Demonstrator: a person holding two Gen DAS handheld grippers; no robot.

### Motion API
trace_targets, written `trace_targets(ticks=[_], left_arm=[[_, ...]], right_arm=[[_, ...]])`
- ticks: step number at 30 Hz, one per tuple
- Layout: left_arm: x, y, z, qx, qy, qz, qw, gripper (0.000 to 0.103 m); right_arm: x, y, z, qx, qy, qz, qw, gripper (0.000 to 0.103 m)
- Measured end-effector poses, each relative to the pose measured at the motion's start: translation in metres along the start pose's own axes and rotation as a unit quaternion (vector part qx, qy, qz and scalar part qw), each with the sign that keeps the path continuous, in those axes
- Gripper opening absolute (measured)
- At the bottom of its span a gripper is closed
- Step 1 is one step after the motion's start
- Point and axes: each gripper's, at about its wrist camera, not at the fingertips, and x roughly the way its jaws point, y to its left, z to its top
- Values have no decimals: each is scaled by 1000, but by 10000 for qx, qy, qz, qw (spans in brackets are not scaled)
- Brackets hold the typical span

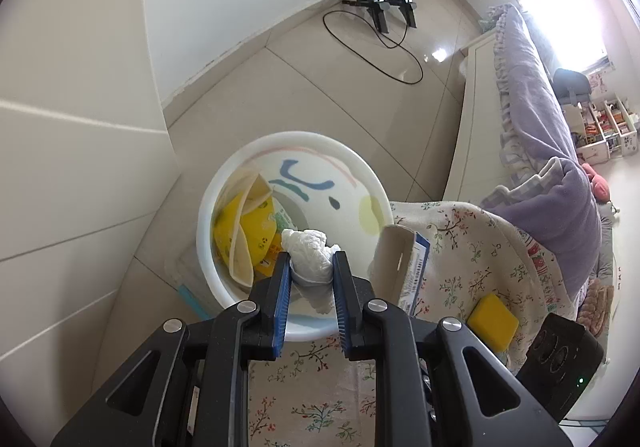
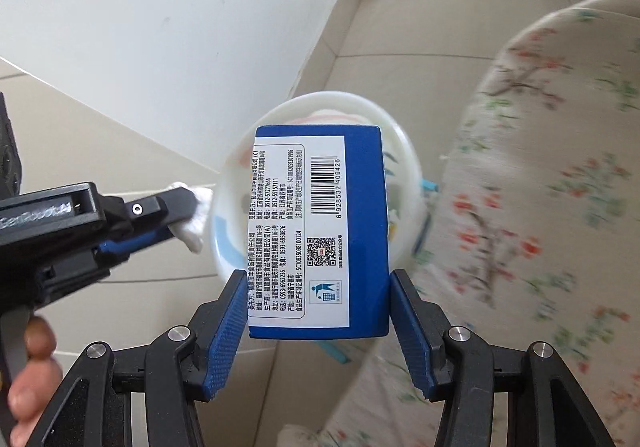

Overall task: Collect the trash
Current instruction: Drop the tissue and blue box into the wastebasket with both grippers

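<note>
Blue-padded, the left gripper (image 1: 311, 261) clamps a tissue wad (image 1: 310, 255) right above the bin (image 1: 208, 207), nearer its mouth than the right gripper (image 2: 318, 287), which grips a box (image 2: 320, 223), long axis pointing forward, over the bin's far rim beside the table (image 1: 460, 247).

Left tool (image 1: 311, 261) clamped tight on its load, right tool (image 2: 318, 289) likewise, both angled downward.
</note>
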Motion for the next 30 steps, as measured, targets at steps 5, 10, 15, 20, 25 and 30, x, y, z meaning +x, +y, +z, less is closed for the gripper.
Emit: trace_targets(ticks=[5,10,15,20,25,30], left_arm=[[4,7,5,-173,-3,52,9998,27],[2,14,10,-440,-60,61,9990,51],[-8,17,11,-629,-136,-65,9979,51],[-10,6,7,-526,-103,-121,9985,51],[-12,-19,-2,-170,-94,-108,9998,51],[-11,-48,-16,158,-25,-188,9997,51]], right_arm=[[9,9,5,-48,-35,-39,10000,60],[19,13,18,12,-116,-49,9999,62],[23,10,28,222,-277,-27,9994,68],[16,7,21,217,-288,-74,9993,68],[-8,1,9,160,-363,-105,9992,68],[-47,-10,0,82,-539,-115,9984,68]])
